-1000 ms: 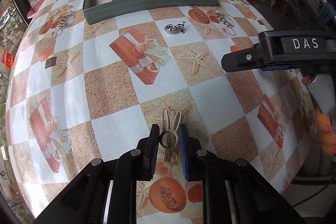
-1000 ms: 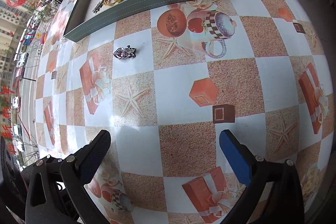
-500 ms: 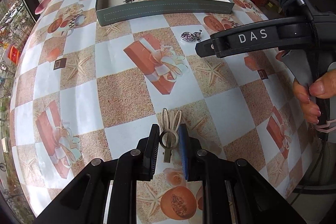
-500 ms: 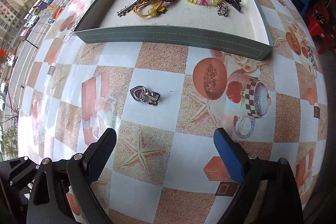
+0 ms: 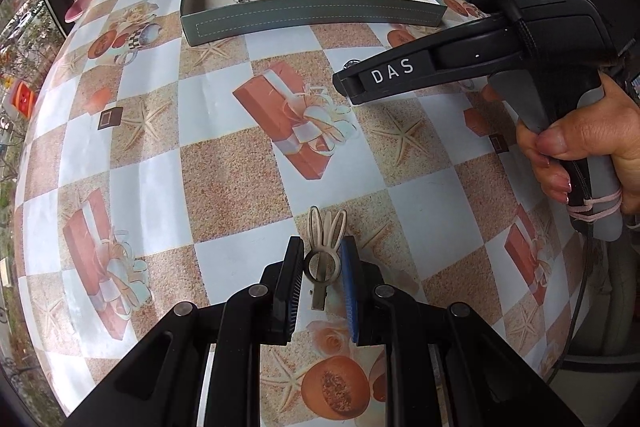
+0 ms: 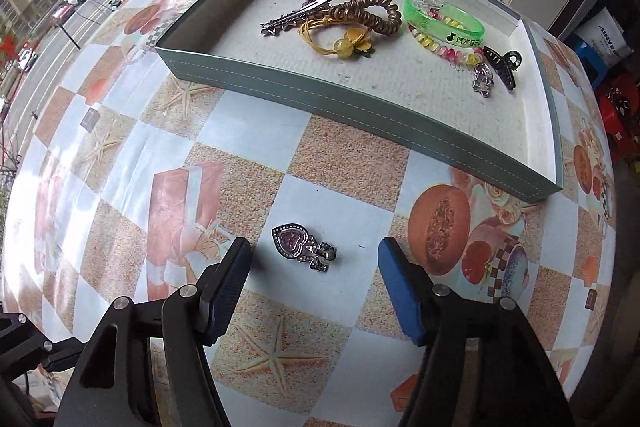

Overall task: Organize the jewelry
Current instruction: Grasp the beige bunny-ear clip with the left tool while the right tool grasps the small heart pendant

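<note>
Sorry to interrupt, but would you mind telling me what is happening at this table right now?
A person is sorting jewelry into a grey-green tray with a handheld tool in each hand. The left tool is shut on a beige rabbit-ear hair clip above the tablecloth. The right tool is open, its fingers on either side of a heart-shaped pendant lying on the table. The tray already holds a green bangle, a coiled hair tie, a black claw clip and other pieces.
</note>
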`<state>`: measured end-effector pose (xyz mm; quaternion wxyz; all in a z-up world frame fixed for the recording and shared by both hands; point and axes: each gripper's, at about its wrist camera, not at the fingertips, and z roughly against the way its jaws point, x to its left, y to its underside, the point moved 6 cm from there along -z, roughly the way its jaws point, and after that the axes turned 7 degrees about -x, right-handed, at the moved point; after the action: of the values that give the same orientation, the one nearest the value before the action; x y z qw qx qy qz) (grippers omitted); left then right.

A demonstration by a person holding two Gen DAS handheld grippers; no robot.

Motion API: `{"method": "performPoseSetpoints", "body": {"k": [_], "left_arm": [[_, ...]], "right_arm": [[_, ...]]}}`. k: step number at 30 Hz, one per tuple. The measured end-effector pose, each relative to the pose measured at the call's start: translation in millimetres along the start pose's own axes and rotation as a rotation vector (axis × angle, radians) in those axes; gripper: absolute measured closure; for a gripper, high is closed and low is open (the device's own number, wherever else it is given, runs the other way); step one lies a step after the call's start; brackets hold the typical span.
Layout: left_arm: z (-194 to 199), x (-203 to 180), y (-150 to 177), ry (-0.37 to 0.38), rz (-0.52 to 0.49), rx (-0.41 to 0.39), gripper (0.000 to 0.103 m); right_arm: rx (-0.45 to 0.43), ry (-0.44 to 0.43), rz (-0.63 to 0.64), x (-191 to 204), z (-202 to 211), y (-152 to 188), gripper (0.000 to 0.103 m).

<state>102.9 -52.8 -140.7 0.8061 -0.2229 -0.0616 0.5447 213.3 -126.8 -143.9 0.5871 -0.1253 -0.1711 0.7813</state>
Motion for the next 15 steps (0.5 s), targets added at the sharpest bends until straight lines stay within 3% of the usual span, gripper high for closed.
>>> {"method": "performPoseSetpoints", "body": {"k": [2,5,10,11,12,15], "left_arm": [[0,0,0,0.0,0.002,0.002,0.071],[-1,1,1,0.003,0.01,0.007,0.071],[-2,1,0,0.002,0.004,0.002,0.071],[-2,1,0,0.003,0.005,0.001,0.071],[-2,1,0,0.003,0.006,0.0,0.071],[-2,0,1,0.003,0.007,-0.002,0.071]], "right_arm": [[-0.007,0.001,0.008,-1,1,0,0.044],[-0.017,0.002,0.002,-2,5,-1,0.072],[-0.013,-0.004,-0.035,-4,10,4,0.073],[-0.009,-0.006,-0.053,-8,12,7,0.074],[-0.01,-0.009,-0.072,-10,14,9,0.084],[0.008,-0.024,-0.153,-20,22,22,0.084]]}}
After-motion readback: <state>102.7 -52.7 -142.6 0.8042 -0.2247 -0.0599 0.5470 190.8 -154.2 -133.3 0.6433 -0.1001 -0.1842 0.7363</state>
